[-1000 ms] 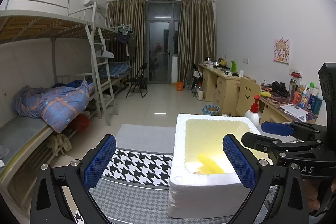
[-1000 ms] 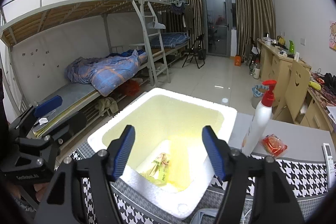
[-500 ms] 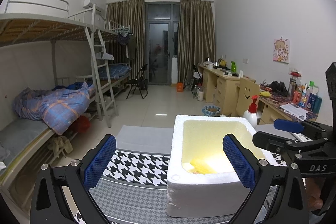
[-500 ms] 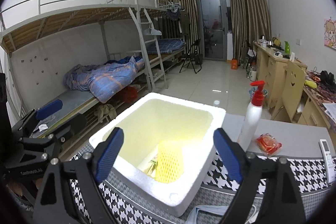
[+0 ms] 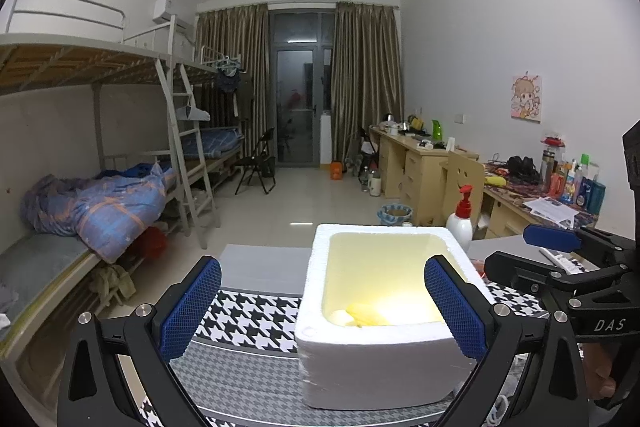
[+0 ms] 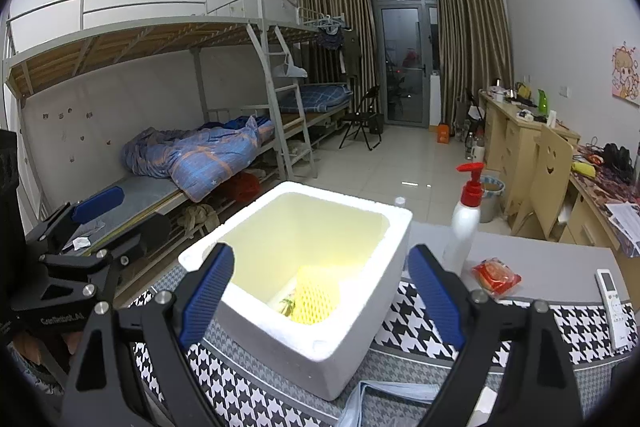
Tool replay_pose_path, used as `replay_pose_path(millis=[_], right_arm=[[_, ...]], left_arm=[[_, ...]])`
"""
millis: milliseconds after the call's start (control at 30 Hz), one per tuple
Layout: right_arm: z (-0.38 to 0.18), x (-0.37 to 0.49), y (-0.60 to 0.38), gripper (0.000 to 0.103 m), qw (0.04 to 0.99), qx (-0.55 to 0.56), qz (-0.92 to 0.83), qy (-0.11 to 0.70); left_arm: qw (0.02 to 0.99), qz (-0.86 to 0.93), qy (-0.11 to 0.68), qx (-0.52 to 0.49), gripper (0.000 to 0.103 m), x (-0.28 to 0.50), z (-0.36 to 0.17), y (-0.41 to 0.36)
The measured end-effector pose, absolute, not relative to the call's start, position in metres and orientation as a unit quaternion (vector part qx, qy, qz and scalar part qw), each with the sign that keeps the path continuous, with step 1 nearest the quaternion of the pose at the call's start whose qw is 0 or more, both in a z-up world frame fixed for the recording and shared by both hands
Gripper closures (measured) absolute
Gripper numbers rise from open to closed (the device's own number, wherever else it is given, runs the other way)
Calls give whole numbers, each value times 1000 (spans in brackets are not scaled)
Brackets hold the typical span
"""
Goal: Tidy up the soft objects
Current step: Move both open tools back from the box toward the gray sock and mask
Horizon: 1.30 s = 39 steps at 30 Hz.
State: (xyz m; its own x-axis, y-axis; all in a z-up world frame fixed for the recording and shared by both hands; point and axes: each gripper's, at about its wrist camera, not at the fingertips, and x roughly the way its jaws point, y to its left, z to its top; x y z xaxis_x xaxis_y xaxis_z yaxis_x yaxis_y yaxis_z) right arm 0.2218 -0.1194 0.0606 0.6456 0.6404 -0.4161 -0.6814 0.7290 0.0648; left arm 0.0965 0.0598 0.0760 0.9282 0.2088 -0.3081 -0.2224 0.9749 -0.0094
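A white foam box (image 6: pixel 360 343) stands on the houndstooth cloth, open at the top. A yellow foam net sleeve (image 6: pixel 314 301) leans inside it near the front wall, beside a greenish packet (image 6: pixel 286 303). In the left wrist view the sleeve (image 5: pixel 366 313) shows low in the box (image 5: pixel 380 367). My right gripper (image 6: pixel 320 267) hovers over the box's near rim, jaws wide open and empty. My left gripper (image 5: pixel 322 287) is also open and empty, held left of the box. One of the right gripper's pads (image 5: pixel 552 239) shows at the right edge of the left wrist view.
A white pump bottle with a red top (image 6: pixel 466 223) stands right of the box. Beyond it lie a red packet (image 6: pixel 496 275) and a remote control (image 6: pixel 612 303). A pale blue cloth (image 6: pixel 380 399) lies at the front edge. Bunk beds line the left, desks the right.
My right gripper's jaws have spread wider and it has drawn back a little from the box. The yellow net sleeve now stands inside the box. The left gripper has stayed put.
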Motion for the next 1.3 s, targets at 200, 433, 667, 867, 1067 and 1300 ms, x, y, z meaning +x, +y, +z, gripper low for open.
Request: replay_pose_path(millis=[200, 433, 667, 867, 1067, 1300], right_arm=[[61, 215, -131, 11, 909, -43, 362, 202], [61, 210, -145, 11, 913, -36, 356, 196], [62, 205, -157, 11, 916, -34, 350, 190], [59, 198, -168, 11, 924, -41, 335, 179], [57, 196, -184, 11, 929, -32, 324, 175], [51, 196, -197, 11, 933, -28, 314, 175]], left_arm=[[982, 102, 156, -24, 1, 95, 79, 54], [984, 88, 154, -19, 1, 91, 80, 43], [985, 78, 152, -18, 1, 88, 81, 36], [985, 65, 156, -20, 1, 85, 75, 26], [986, 60, 155, -25, 1, 83, 70, 21], [986, 57, 156, -29, 1, 82, 66, 18]])
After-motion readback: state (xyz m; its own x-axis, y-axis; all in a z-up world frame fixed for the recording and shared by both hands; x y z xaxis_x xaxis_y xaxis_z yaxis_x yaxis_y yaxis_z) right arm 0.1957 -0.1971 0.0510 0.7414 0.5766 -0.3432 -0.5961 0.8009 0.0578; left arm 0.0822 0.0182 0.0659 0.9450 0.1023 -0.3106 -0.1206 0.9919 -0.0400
